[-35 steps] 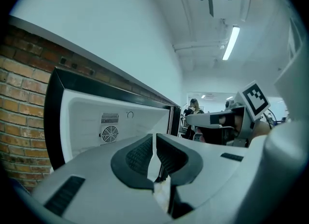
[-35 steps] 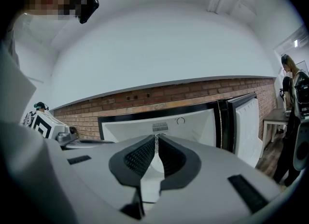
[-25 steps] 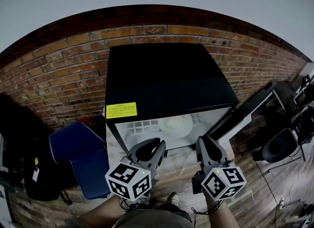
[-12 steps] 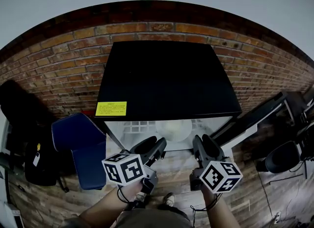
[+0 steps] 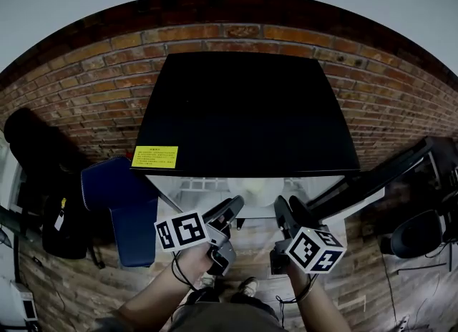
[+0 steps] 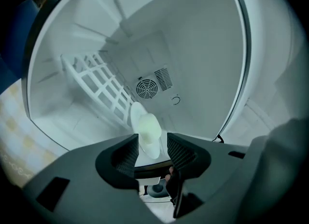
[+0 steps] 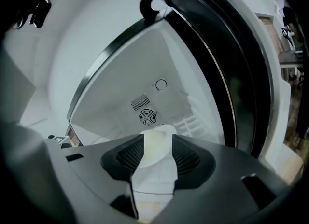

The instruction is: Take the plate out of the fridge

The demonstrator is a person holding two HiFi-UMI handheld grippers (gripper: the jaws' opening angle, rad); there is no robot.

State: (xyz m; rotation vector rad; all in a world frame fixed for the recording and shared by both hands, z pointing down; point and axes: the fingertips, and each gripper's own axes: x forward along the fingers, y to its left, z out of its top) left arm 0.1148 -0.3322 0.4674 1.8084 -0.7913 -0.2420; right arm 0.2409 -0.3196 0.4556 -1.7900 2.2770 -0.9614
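Fridge (image 5: pixel 243 116) stands open. Left gripper (image 6: pixel 150 147): jaws spread and opening, pads touching nothing. White plate (image 6: pixel 146 130) lies just beyond the tips, in line with the gap, on the fridge floor. Right gripper (image 7: pixel 158 154): jaws opening too, nothing pinched. The same plate sits ahead of its tips, with the fan vent (image 7: pixel 147 117) farther behind.

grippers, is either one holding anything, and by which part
Nothing is held. The jaws of the left gripper and right gripper are opening with nothing between them. The plate lies untouched inside the fridge, beyond them.
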